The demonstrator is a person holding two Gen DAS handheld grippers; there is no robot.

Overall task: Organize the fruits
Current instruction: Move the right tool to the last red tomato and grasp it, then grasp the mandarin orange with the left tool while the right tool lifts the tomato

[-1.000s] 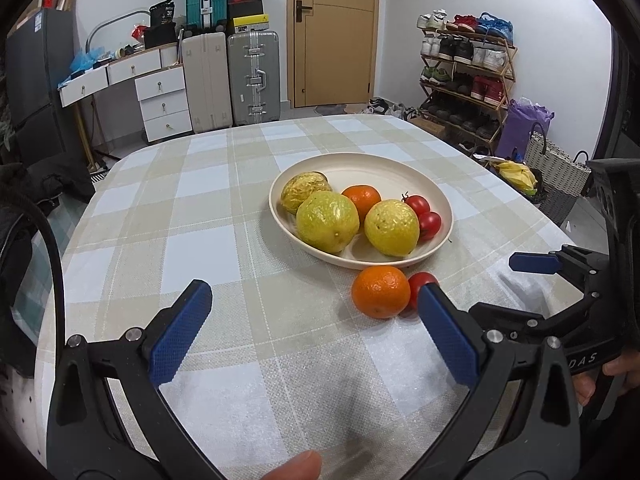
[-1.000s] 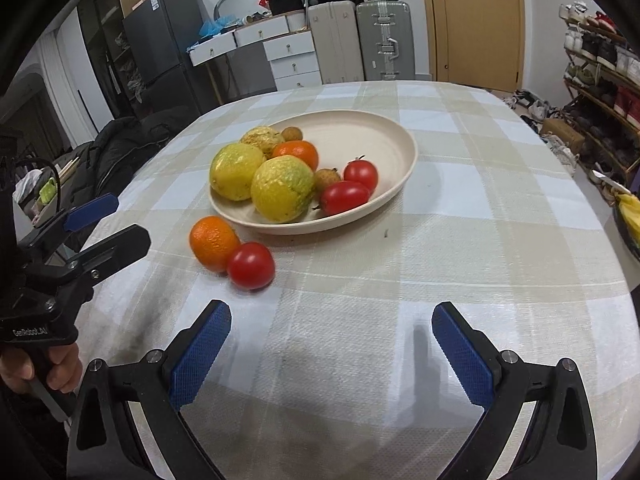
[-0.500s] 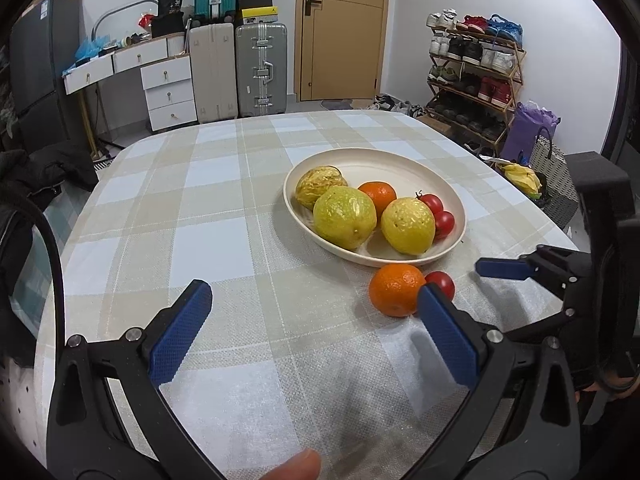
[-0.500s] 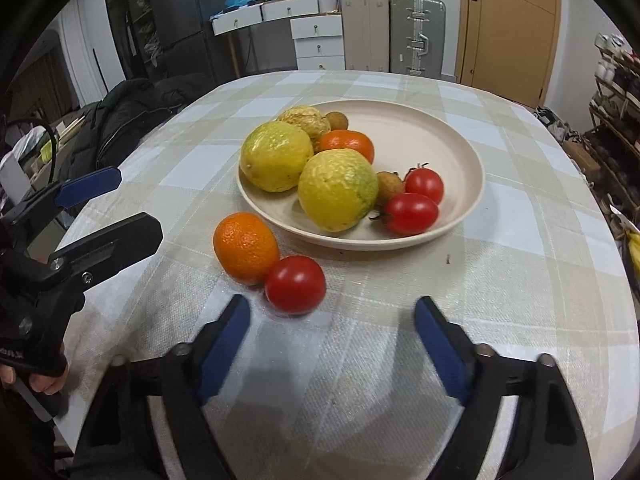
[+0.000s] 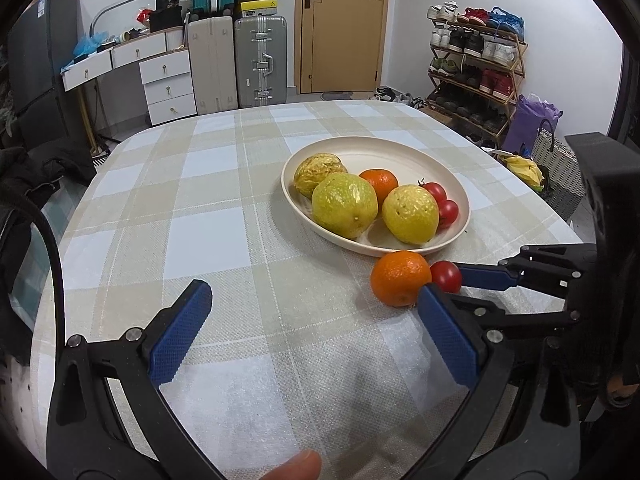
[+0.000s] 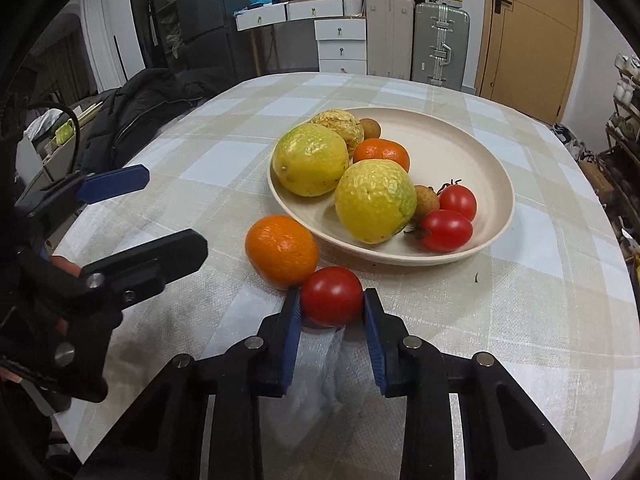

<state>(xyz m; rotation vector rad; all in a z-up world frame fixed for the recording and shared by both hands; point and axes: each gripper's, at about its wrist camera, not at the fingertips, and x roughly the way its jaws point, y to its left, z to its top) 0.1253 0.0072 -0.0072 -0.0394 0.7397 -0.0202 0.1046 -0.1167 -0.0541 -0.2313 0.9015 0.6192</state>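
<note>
Red tomato (image 6: 332, 296) on checked cloth, between closing right gripper (image 6: 331, 304) pads, touching both.

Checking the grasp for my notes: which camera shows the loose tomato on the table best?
The right wrist view: the tomato sits whole between the closing right gripper, both blue pads at its sides. The left wrist view shows it small and partly hidden behind the orange and a gripper finger.

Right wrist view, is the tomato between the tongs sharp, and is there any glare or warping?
Right wrist view: tomato sharp, with a soft highlight on top; black fisheye corners, curved table edge. Left wrist view: equally sharp, door frame bowed, only mild sheen on the front lemon.
</note>
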